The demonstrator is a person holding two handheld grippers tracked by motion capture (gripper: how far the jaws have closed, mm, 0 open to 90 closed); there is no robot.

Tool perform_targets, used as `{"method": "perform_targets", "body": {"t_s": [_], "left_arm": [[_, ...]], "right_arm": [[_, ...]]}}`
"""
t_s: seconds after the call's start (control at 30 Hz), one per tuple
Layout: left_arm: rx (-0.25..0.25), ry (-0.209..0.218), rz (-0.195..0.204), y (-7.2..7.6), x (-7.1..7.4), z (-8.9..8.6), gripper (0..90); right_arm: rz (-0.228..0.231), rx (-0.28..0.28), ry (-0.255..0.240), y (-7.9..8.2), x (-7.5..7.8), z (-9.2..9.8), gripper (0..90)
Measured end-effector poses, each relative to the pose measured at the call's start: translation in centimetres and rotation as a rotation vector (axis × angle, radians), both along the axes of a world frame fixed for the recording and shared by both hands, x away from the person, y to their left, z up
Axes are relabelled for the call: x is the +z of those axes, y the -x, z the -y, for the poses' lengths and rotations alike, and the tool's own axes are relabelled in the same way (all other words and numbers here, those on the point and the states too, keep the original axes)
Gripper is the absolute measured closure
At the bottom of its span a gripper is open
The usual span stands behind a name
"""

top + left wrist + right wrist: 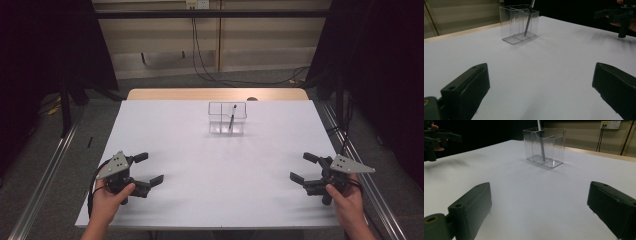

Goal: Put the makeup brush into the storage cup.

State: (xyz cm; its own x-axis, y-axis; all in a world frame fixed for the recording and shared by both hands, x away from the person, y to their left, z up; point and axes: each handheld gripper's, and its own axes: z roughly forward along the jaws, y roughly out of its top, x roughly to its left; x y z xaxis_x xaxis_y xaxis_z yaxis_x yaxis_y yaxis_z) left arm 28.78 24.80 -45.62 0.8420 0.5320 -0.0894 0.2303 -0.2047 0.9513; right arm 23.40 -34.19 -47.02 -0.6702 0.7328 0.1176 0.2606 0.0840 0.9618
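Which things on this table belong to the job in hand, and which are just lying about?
Job in hand:
- clear holder
- pen leaning inside it
- left hand-held gripper, open
- right hand-held gripper, open

Lying about:
- cables on the floor beyond the table
- wall socket

Your left tool (148, 169) and your right tool (304, 167) are both black, each topped with a plain light-grey plate, and black cables trail from them. The bench (210, 170) under them is plain white with no pattern, edged at the far side by a pale wood strip (217, 94). The holder (227, 118) is clear and colourless, and the pen (232, 116) in it looks dark grey with a lighter, whitish upper end.
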Motion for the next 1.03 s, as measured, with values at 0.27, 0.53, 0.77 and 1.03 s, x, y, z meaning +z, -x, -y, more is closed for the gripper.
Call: {"method": "perform_targets", "body": {"t_s": [0.27,0.53,0.77,1.03], "left_arm": [[-0.002,-0.003,0.0,-0.07,-0.02,0.0,1.2],[-0.004,-0.005,0.0,-0.08,0.01,-0.05,1.2],[-0.004,-0.007,-0.002,-0.14,-0.09,0.04,1.2],[-0.009,-0.014,-0.003,-0.32,-0.21,0.32,1.2]], "right_arm": [[-0.002,0.008,0.005,0.29,-0.04,0.08,5.2],[-0.007,0.017,0.021,0.59,-0.18,0.16,5.1],[-0.008,0.019,0.016,0.71,-0.35,0.43,5.2],[-0.013,0.022,0.015,0.86,-0.51,0.55,5.2]]}}
